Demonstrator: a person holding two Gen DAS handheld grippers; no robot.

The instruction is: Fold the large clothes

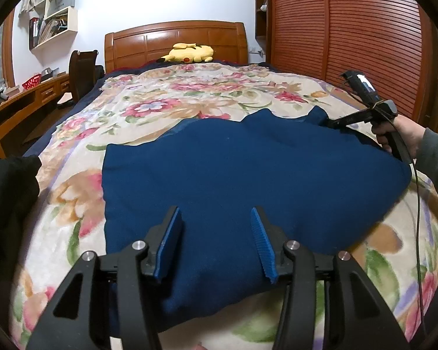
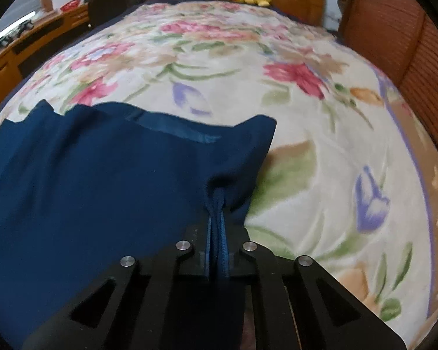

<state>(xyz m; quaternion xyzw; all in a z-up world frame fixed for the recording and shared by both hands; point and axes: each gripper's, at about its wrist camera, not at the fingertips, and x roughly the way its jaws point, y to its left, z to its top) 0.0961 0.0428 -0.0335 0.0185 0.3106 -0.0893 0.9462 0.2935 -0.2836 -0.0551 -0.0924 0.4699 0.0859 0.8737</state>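
Blue garment (image 1: 248, 169) under spread left tongs (image 1: 216, 218), pinched in right tongs (image 2: 217, 204).

Standing in somebody's bedroom at home here. A bed (image 1: 81, 122) with a flowery blanket is taking up most of the room, a yellow plush toy (image 1: 189, 53) is lying by the wooden headboard (image 1: 175, 40), and a slatted wardrobe (image 1: 350, 38), wall shelves (image 1: 55, 14) and a desk (image 1: 17, 105) are lining the walls.

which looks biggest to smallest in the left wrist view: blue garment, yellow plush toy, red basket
1. blue garment, largest by far, though nearest the camera
2. yellow plush toy
3. red basket, smallest; both are far away, so true sizes stay unsure
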